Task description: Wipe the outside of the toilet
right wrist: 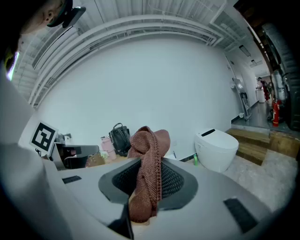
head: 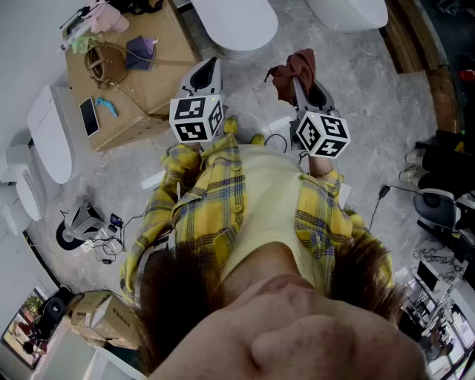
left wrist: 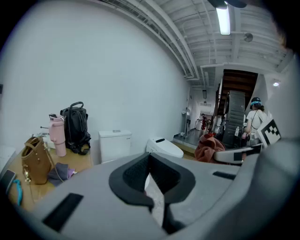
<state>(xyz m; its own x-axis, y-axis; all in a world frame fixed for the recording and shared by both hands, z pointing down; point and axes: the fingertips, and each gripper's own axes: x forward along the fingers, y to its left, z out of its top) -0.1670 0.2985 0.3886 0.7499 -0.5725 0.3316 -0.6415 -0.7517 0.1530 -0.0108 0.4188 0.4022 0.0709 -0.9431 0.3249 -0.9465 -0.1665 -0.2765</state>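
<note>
Cloth (right wrist: 149,159) of rust-brown ribbed knit is clamped between the grey jaws of the right gripper (right wrist: 143,211). It bunches into a soft lump above the dark, mesh-textured pads and droops below them. In the head view we find that cloth (head: 288,73) at the tip of the right gripper (head: 303,83), held over the floor and apart from every fixture.

The left gripper (left wrist: 154,199) has its jaws drawn together on nothing, with only a thin sliver of pale floor between them.

We count two grippers, each carrying one white marker cube (head: 197,117) printed with black squares. Ahead lie two smooth, rounded white toilets. One toilet (head: 236,26) is beyond the left gripper (head: 206,74) and a second toilet (head: 349,11) is beyond the right. The top edge cuts off both, and we cannot tell which is to be wiped. Two more glossy white fixtures (head: 52,137) sit at the left edge, partly out of frame.

One cardboard box (head: 152,85) holds a tan handbag (head: 96,63) and a dark phone (head: 89,116). The floor (head: 356,111) is grey, veined stone. A yellow plaid shirt (head: 215,200) and the person's hair fill the lower half of the head view and hide whatever lies beneath them.
</note>
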